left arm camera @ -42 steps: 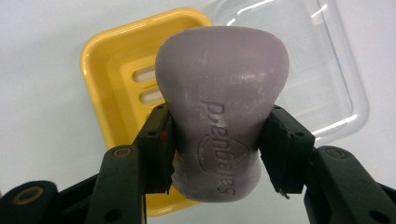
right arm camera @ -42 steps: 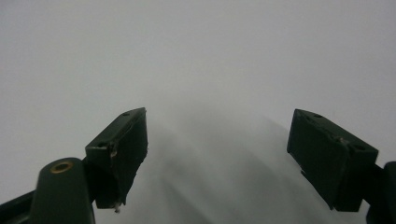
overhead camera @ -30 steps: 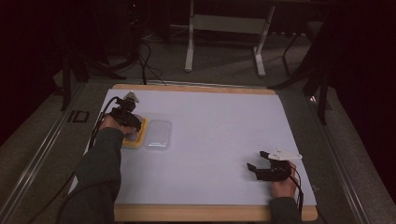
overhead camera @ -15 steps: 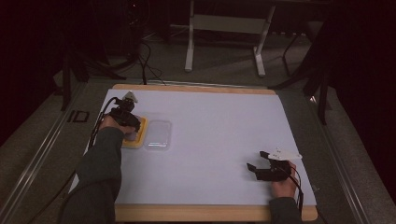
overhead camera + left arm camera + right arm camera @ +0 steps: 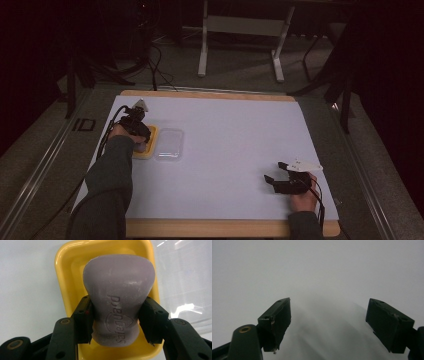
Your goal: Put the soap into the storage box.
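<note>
Soap bar [image 5: 118, 302] gripped over yellow dish [image 5: 63, 277].
Left gripper [image 5: 117, 323] clamped the bar's waist for control; right gripper [image 5: 332, 325] rested wide open, empty.

soap [image 5: 117, 307] over the dish [image 5: 63, 272] (lid [image 5: 169, 144] just right), table's [image 5: 235, 130] left.

Your left gripper [image 5: 141, 141] sits over the shallow yellow plastic dish [image 5: 151, 145] near the left edge of the white-topped, wood-edged table [image 5: 235, 145]. A clear plastic rectangular lid [image 5: 169, 144] lies just beside the dish, on its right. Your right gripper [image 5: 275, 172], jaws spread, rests near the front right corner, well apart from both.
</note>
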The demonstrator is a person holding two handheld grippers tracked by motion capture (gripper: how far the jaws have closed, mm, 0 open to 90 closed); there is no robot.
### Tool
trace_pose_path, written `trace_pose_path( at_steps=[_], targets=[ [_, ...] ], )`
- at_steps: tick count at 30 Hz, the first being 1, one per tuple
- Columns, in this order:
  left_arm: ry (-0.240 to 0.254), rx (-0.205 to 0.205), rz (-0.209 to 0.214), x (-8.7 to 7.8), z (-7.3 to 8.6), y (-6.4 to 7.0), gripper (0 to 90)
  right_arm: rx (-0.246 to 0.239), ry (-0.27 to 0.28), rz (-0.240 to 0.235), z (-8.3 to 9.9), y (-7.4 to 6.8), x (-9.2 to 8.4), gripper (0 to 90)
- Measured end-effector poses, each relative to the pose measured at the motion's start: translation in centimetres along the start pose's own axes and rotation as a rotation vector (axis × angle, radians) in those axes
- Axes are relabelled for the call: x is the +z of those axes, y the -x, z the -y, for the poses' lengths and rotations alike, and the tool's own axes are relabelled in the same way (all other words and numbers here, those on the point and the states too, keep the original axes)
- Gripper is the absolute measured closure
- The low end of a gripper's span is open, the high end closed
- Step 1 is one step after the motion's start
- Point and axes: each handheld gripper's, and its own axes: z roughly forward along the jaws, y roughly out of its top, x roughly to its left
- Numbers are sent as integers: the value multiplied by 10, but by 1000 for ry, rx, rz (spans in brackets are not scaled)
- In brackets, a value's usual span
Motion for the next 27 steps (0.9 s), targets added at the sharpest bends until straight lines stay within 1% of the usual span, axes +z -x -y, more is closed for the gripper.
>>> trace_pose_path(
  at_steps=[2, 5, 9, 14, 19, 24, 26, 27],
  targets=[
    [-5, -8, -2, 1, -1, 0, 498, -1, 0, 1, 0, 0, 0, 198],
    [-8, -4, 0, 3, -1, 0, 498, 0, 1, 1, 0, 0, 0, 198],
    [-25, -4, -17, 8, -2, -2, 496, -1, 0, 2, 0, 0, 0, 198],
    [-34, -14, -17, 13, 0, -5, 494, -1, 1, 2, 0, 0, 0, 198],
    [-29, -15, -13, 12, 0, -5, 486, -1, 0, 3, 0, -1, 0, 198],
    [-17, -26, -7, 11, -1, -5, 451, -1, 2, 3, 0, -1, 0, 198],
    [-20, -22, 1, 11, -1, -5, 445, -2, 1, 3, 0, -1, 0, 198],
    [-20, -16, -1, 11, 0, -5, 445, -2, 1, 3, 0, -1, 0, 198]
  ],
)
